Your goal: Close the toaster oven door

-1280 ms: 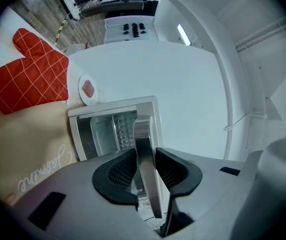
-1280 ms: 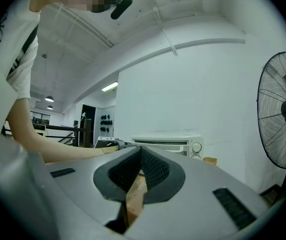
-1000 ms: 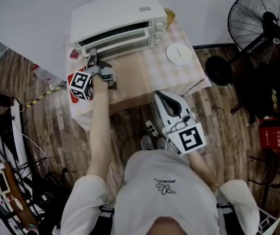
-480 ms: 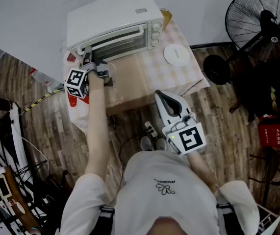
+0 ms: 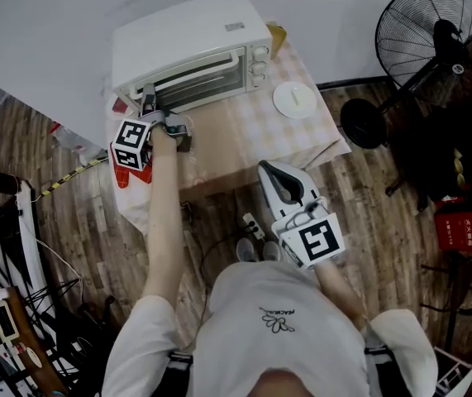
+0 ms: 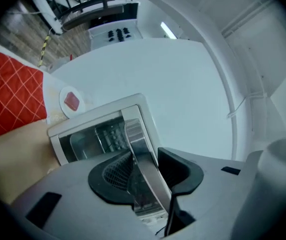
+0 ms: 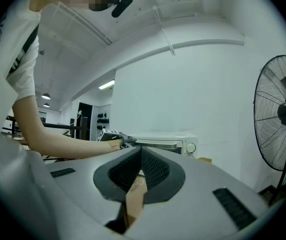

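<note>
The white toaster oven [image 5: 190,40] stands at the back of the table, its glass door [image 5: 202,77] nearly upright against the front. My left gripper [image 5: 148,102] is at the left end of the door's metal handle [image 6: 132,134]. In the left gripper view the left gripper [image 6: 144,154] straddles the bar; its jaws are opening, the bar lies against one pad and a thin gap shows at the other. My right gripper [image 5: 267,169] hangs off the table's near edge, away from the oven. In its own view the right gripper [image 7: 140,151] has its pads together with nothing between them.
A white plate [image 5: 294,100] lies on the checked tablecloth [image 5: 252,126] right of the oven. A red oven mitt [image 6: 7,99] and a small saucer [image 6: 71,100] sit at the oven's left. A black standing fan [image 5: 434,40] is on the floor to the right.
The door has swung up from partly open to almost shut, with my left gripper following the handle toward the oven. The right gripper has barely moved.
</note>
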Demonstrator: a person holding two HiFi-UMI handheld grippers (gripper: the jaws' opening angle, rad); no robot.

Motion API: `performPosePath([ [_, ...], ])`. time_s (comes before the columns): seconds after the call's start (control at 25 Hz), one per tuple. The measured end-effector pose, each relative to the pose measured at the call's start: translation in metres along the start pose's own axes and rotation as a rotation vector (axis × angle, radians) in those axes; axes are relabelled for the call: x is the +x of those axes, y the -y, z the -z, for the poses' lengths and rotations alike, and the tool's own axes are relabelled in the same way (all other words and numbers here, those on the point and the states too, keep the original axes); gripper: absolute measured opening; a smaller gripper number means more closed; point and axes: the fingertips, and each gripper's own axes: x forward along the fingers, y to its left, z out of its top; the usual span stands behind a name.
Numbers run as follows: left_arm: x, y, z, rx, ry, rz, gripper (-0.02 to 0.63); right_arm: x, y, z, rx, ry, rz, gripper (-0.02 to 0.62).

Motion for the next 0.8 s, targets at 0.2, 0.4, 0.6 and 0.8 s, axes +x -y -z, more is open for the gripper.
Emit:
performPosePath([
  [0.2, 0.0, 0.004, 0.004, 0.12, -0.038, -0.041, 0.183, -0.003, 0.0, -0.002, -0.002, 0.008, -0.006, 0.009],
  [0.4, -0.008, 0.006, 0.003, 0.185, -0.051, -0.077, 0.216, -0.004, -0.003, -0.006, -0.008, 0.022, -0.024, 0.009],
  [0.6, -0.024, 0.021, 0.001, 0.305, -0.041, -0.088, 0.233, -0.005, -0.007, -0.011, 0.0, 0.027, -0.037, 0.009],
  [0.8, -0.04, 0.083, -0.012, 0.564, 0.016, 0.004, 0.232, -0.006, -0.017, -0.02, -0.007, 0.061, -0.068, 0.009],
])
